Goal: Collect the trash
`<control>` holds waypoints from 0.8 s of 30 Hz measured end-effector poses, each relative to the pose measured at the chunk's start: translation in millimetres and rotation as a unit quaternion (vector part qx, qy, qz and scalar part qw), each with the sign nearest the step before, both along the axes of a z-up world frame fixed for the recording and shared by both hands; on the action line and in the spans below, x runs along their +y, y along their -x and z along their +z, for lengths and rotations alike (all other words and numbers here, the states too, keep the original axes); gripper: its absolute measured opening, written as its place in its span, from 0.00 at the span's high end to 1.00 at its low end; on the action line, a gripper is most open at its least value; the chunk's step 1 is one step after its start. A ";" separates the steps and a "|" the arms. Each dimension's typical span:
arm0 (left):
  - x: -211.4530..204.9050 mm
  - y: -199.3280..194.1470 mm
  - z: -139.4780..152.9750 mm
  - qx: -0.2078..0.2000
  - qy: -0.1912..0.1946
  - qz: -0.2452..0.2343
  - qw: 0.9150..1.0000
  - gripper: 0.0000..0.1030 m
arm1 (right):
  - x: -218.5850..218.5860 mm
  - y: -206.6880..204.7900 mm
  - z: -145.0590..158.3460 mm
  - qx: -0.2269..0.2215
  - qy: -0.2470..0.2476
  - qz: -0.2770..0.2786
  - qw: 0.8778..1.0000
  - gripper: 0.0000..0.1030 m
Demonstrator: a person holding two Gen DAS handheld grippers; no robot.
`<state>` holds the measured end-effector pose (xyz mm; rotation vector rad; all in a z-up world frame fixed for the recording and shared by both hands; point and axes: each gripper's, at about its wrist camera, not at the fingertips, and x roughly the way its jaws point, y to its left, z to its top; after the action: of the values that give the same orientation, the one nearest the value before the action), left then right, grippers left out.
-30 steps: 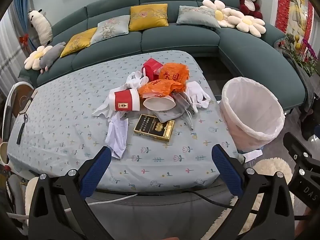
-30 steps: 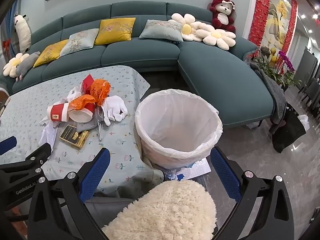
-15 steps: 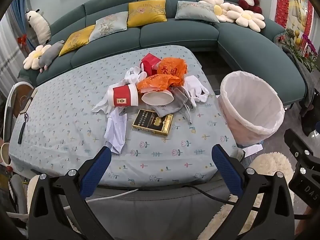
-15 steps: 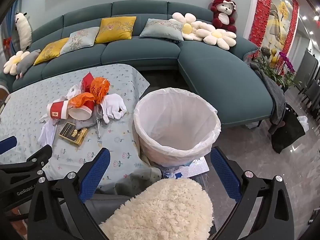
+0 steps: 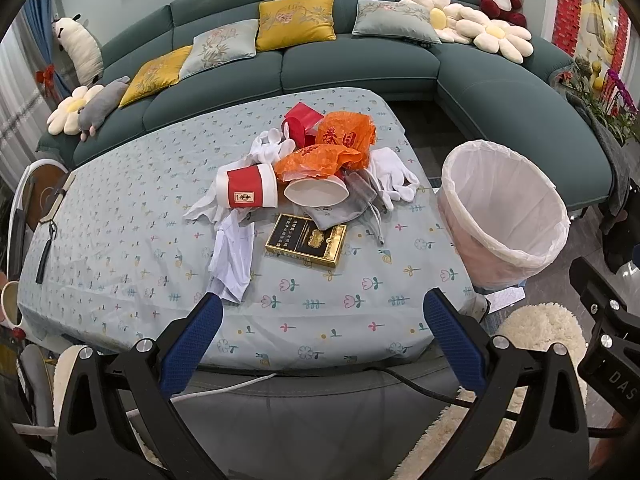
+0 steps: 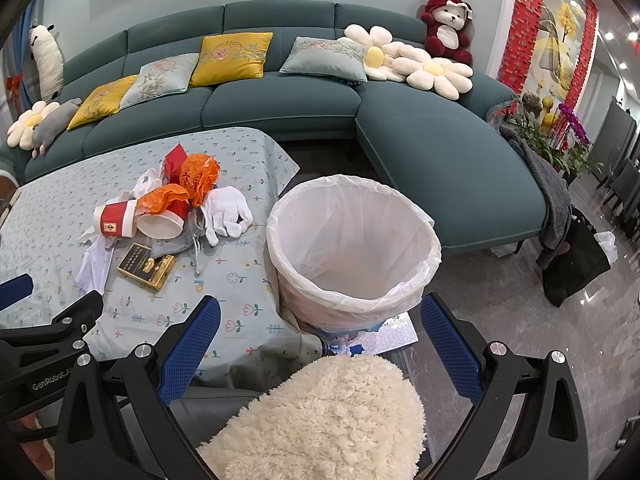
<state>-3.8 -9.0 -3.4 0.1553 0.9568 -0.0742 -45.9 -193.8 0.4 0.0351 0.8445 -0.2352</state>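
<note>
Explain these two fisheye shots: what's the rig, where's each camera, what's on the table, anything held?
No robot arm here: a person holds a two-finger gripper in each hand, each with a camera looking along its blue-padded fingers. The left gripper faces the table; the right gripper faces the lined bin beside the table. Both are open and hold nothing. On the cloth lies a trash pile: a red-and-white paper cup on its side, a paper bowl, orange plastic bags, white gloves, a grey pouch and a black-and-gold box. The bin looks empty.
</note>
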 end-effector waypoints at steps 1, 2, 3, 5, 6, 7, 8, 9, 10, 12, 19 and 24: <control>0.4 0.2 -0.2 0.000 0.000 0.000 1.000 0.07 | 1.1 -0.3 -0.7 0.000 0.001 0.000 1.000 0.07; 0.3 0.5 0.0 0.000 0.000 0.001 1.000 0.07 | 0.9 -0.1 -0.8 0.000 0.001 0.000 1.000 0.07; 0.6 0.6 -0.1 0.000 0.000 0.001 1.000 0.07 | 0.8 -0.1 -0.9 0.001 0.000 0.000 1.000 0.07; 0.7 0.7 -0.1 0.001 0.001 0.001 1.000 0.07 | 1.5 -0.7 -0.3 0.000 0.001 0.000 1.000 0.07; 0.9 0.8 -0.2 0.001 0.001 0.001 1.000 0.07 | 1.9 -0.5 -0.2 0.000 0.002 0.001 1.000 0.07; 1.1 1.0 -0.2 0.001 0.001 0.001 1.000 0.07 | 1.7 -0.3 -0.3 0.000 0.002 0.001 1.000 0.07; 0.6 1.0 -0.2 0.001 0.000 0.001 1.000 0.07 | 1.6 -0.1 -0.4 0.000 0.002 0.001 1.000 0.07; 0.8 1.1 -0.4 0.001 0.001 0.001 1.000 0.07 | 1.6 0.1 -0.4 0.000 0.001 0.001 1.000 0.07; 0.6 1.0 -0.3 0.001 0.000 0.001 1.000 0.07 | 1.5 0.1 -0.4 -0.001 0.001 0.001 1.000 0.07; 1.1 1.3 -0.5 0.001 0.000 0.002 1.000 0.07 | 2.0 -0.3 -0.7 0.000 0.003 0.000 1.000 0.07; 2.5 2.8 -0.3 0.003 0.001 0.003 1.000 0.07 | 2.3 -0.6 -0.3 0.000 0.002 0.001 1.000 0.07; 0.9 1.5 -0.1 0.004 0.000 0.003 1.000 0.07 | 3.5 -0.8 0.0 0.000 0.003 0.001 1.000 0.07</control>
<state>-5.4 -8.1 -3.5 0.1528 0.9652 -0.0686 -45.1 -190.3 0.4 0.0293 0.8440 -0.2351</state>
